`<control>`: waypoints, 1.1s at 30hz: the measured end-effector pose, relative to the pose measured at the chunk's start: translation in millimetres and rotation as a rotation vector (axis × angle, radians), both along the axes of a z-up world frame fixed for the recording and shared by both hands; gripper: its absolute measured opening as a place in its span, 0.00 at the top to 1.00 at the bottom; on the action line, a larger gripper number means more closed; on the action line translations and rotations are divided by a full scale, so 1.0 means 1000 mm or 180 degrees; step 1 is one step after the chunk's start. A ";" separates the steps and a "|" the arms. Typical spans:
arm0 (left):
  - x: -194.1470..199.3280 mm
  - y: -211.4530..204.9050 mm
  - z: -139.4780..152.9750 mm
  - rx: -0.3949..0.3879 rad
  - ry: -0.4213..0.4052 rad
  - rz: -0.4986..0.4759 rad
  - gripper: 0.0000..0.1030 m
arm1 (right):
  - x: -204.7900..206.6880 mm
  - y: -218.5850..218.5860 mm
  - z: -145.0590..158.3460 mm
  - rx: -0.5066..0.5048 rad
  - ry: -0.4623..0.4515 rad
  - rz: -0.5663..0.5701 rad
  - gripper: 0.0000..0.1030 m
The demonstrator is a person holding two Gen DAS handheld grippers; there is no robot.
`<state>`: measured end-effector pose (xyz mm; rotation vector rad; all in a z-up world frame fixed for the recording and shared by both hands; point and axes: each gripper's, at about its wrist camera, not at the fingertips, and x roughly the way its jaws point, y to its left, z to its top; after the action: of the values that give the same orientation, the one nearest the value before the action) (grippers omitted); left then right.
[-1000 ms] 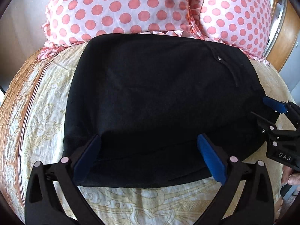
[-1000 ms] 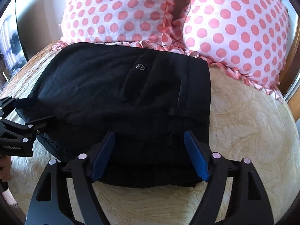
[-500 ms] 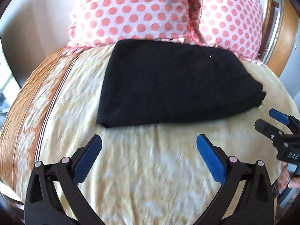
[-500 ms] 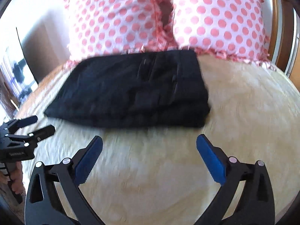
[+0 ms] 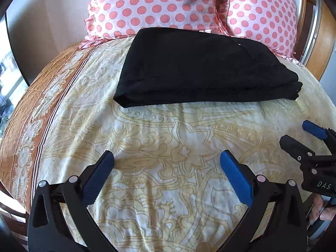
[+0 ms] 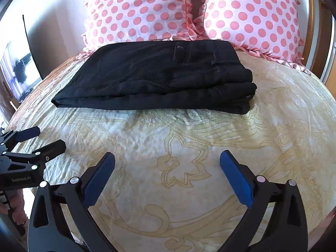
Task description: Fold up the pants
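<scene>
**Grippers clear of the pants, fold looks finished**

Your left gripper (image 5: 167, 175) hangs over the bedspread (image 5: 168, 138) with its fingers spread wide and nothing between them. Your right gripper (image 6: 167, 175) is the same: spread, holding nothing, beside the left one and well apart from the cloth.

The pants (image 6: 155, 77) lie on the bed as a compact black stack, far edge touching the dotted pillows (image 6: 189, 8). You can see several layers at the near edge and at the right end, with a pocket button (image 6: 180, 46) on top. Edges run fairly straight and the top looks flat.

Judged from this, the folding is done. At most, the slightly stepped layers at the right end could be squared up.
</scene>
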<state>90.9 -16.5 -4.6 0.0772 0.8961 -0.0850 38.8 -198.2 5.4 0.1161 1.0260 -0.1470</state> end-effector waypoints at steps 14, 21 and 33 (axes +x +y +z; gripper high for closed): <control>-0.011 0.002 -0.004 -0.0006 -0.0266 0.0052 0.02 | -0.004 0.007 -0.002 -0.0210 -0.0046 -0.0080 0.01; -0.015 0.004 -0.005 -0.0008 -0.0314 0.0072 0.02 | -0.009 0.011 -0.003 -0.0261 -0.0143 -0.0178 0.01; -0.017 0.003 -0.005 -0.0013 -0.0348 0.0053 0.02 | -0.009 0.011 -0.003 -0.0263 -0.0148 -0.0179 0.01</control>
<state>74.4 -13.3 -9.9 0.0698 0.7872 -0.0664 29.4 -187.3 2.3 0.0729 0.9694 -0.2367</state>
